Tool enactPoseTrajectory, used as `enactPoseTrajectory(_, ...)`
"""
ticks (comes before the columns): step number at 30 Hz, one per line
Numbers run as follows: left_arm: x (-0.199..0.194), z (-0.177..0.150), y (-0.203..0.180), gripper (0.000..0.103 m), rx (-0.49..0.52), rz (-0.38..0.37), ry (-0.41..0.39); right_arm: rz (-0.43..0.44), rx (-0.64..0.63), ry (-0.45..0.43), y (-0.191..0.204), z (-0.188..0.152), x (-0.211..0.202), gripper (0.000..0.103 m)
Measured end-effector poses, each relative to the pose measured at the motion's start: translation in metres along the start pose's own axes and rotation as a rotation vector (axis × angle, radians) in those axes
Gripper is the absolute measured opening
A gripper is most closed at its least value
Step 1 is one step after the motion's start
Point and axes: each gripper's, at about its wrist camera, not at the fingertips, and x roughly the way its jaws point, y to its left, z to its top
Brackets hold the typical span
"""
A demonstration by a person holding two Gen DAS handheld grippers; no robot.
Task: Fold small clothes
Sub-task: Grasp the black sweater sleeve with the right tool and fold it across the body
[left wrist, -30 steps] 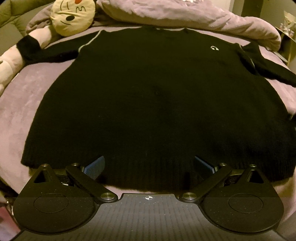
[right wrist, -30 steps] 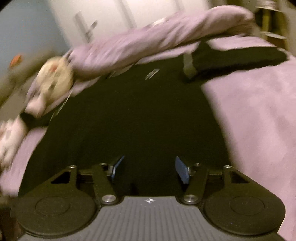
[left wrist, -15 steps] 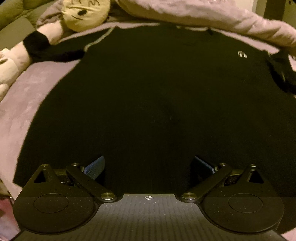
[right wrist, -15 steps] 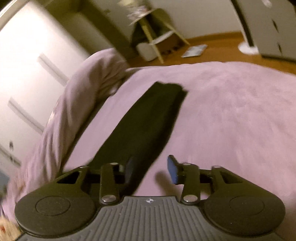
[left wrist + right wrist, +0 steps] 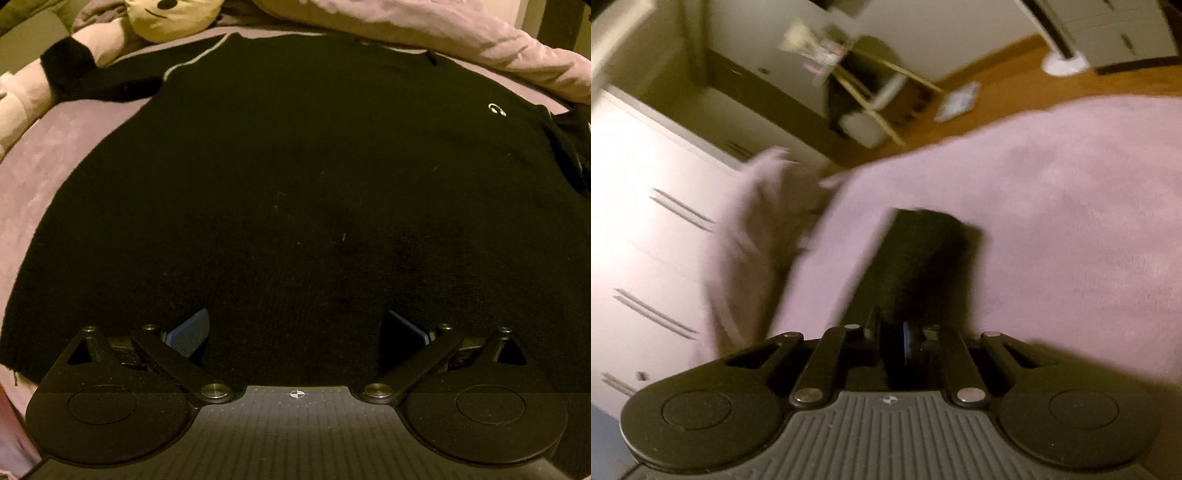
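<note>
A: Left wrist view first. What lies ahead?

B: A black sweater [image 5: 295, 177] spread flat, front up, on a bed with a pink blanket [image 5: 40, 173]. A small white logo [image 5: 496, 109] sits on its chest, toward the right of the picture. One sleeve [image 5: 99, 83] runs out to the upper left, touching a plush toy [image 5: 162, 16] with a cream face. A rumpled pink duvet [image 5: 443, 37] lies along the sweater's far edge.

A: And the left gripper [image 5: 295, 332]?

B: Its jaws stand wide apart over the sweater's lower hem, with nothing pinched between the 2 blue pads [image 5: 188, 332].

A: Now the right wrist view.

B: It is blurred. The right gripper [image 5: 905, 343] has just been closing, and its jaws are now together, clamped on the sweater's other sleeve [image 5: 923, 258], whose black cuff end stretches away from the jaws across the blanket [image 5: 1071, 221]. Beyond the bed there is a wooden floor [image 5: 1015, 62], a small wooden stand [image 5: 875, 96] and a white wardrobe [image 5: 639, 206] with drawer handles.
</note>
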Motion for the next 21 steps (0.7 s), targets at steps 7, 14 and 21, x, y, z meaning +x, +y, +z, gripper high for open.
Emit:
enactPoseTrajectory(7, -0.003, 0.002, 0.004, 0.103, 0.014, -0.024, -0.007, 0.277, -0.277, 0.067, 0.113, -0.06, -0.061, 0.01)
enactPoseTrajectory(14, -0.028, 0.003, 0.017, 0.103, 0.02, -0.062, -0.056, 0.489, -0.593, 0.258, 0.224, -0.207, -0.099, 0.01)
enactPoseTrajectory(21, -0.047, 0.009, 0.04, 0.103, 0.004, -0.084, -0.116, 0.515, -0.815, 0.466, 0.257, -0.346, -0.116, 0.02)
